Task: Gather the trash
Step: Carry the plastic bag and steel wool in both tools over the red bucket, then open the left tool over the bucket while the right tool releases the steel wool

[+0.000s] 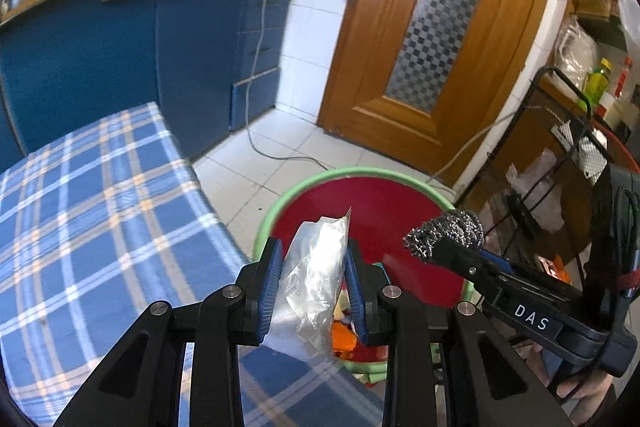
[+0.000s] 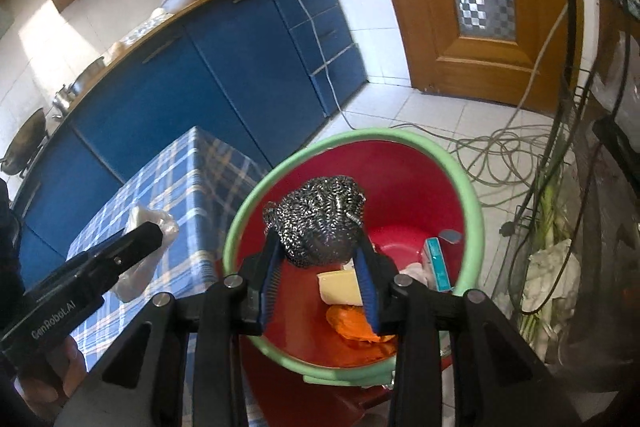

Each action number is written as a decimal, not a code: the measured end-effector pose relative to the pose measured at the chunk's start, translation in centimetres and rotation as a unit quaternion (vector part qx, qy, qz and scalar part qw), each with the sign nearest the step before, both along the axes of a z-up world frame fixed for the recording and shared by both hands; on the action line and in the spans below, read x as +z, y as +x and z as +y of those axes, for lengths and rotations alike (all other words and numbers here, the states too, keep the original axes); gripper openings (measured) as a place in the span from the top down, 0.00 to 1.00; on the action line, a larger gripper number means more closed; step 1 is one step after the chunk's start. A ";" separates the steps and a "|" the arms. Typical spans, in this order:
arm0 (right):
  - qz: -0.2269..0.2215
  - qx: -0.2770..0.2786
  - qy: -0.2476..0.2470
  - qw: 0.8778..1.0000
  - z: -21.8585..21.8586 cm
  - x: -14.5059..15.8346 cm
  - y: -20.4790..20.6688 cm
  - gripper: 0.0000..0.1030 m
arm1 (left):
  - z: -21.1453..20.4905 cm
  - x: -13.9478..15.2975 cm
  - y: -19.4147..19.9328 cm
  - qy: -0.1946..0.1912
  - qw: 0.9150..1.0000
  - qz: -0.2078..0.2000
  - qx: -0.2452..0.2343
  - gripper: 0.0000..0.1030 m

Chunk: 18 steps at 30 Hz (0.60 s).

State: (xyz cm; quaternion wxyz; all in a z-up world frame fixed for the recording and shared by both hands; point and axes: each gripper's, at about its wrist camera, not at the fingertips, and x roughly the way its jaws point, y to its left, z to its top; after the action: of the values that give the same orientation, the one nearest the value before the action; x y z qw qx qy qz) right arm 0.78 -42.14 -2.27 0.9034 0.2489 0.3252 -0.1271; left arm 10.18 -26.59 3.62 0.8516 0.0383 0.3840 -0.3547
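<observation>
Both grippers hang over a red bin (image 2: 400, 187) with a pale green rim, which stands on the white tiled floor just beside a table under a blue checked cloth (image 1: 100, 195). The left gripper (image 1: 310, 283) is clamped on a crumpled clear plastic bag (image 1: 316, 267) — its blue pads press the bag from both sides, and the bag sticks up past the fingertips, above the near edge of the bin. The right gripper (image 2: 318, 267) grips a ball of steel wool (image 2: 316, 223), holding it directly over the open mouth of the bin. Down inside lie a yellowish block (image 2: 340, 287), some orange scraps (image 2: 352, 323) and a small teal box (image 2: 438, 263). Behind stand blue kitchen cabinets (image 2: 224, 75) and a wooden door (image 1: 432, 39) — cables trail across the floor near it.
</observation>
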 end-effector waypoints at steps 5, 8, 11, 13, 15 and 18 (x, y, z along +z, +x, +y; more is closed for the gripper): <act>0.009 -0.014 0.011 1.000 -1.1 -0.8 0.0 0.55 | -1.2 -0.9 0.1 0.010 1.000 0.008 -0.009 0.69; 0.007 -0.018 0.020 1.000 -1.6 -1.1 0.0 0.53 | -1.6 -1.2 0.3 0.012 1.000 0.009 -0.012 0.69; 0.002 -0.023 0.023 0.999 -1.9 -1.0 -0.2 0.50 | -2.0 -1.5 0.4 0.015 1.000 0.011 -0.017 0.69; -0.002 -0.026 0.025 0.999 -2.0 -0.9 -0.3 0.50 | -2.4 -1.7 0.3 0.018 1.000 0.012 -0.021 0.69; -0.005 -0.029 0.026 0.999 -2.2 -0.8 -0.4 0.49 | -2.8 -2.0 0.3 0.021 0.999 0.013 -0.024 0.69; -0.010 -0.035 0.027 0.999 -2.4 -0.6 -0.6 0.49 | -3.3 -2.3 0.5 0.026 0.999 0.016 -0.030 0.68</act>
State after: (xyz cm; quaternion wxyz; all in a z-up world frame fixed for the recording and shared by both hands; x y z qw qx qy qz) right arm 0.17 -44.54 -2.91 0.8945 0.2853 0.3111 -0.1471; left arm 10.65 -29.87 1.30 0.8334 0.0663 0.4050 -0.3702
